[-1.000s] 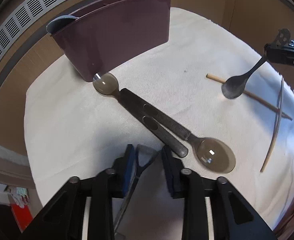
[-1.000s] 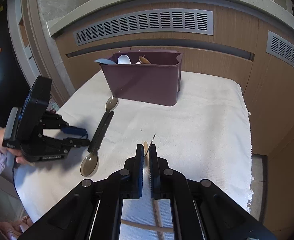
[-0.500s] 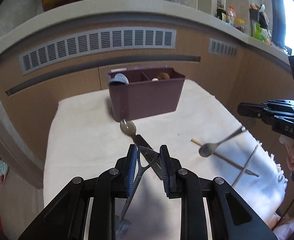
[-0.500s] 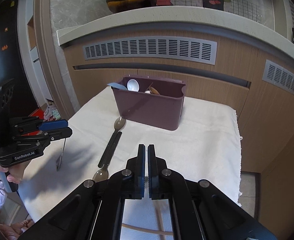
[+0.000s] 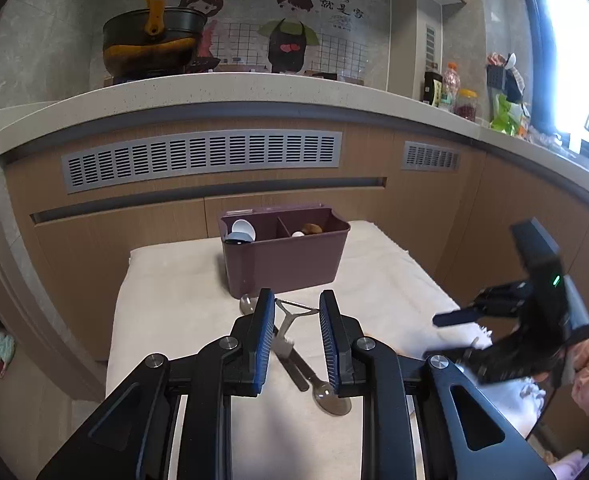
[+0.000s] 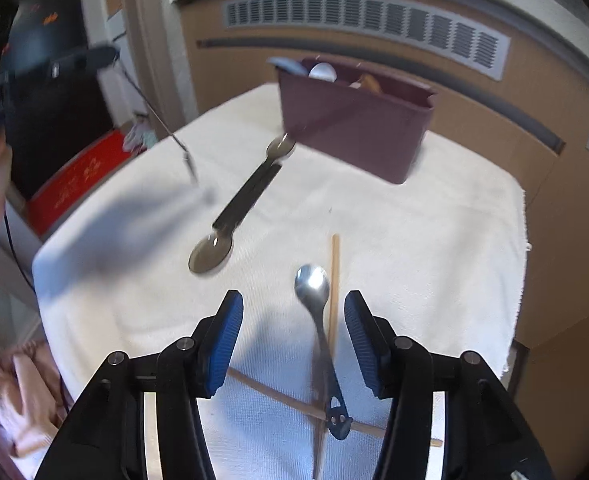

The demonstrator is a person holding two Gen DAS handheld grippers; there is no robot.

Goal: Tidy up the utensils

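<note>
The thin metal utensil (image 5: 292, 316) hangs from your left gripper (image 5: 296, 295), whose pads pinch the looped end of its handle, short of the maroon caddy (image 5: 286, 266) at the back of the white cloth (image 6: 414, 240). Carry it over the rim and, as I judge it, lower the dangling end into a compartment before letting go. Your right gripper (image 6: 293, 296) stands wide apart over the steel spoon (image 6: 312, 284) lying beside a chopstick (image 6: 335, 280); close on the spoon handle alone.
</note>
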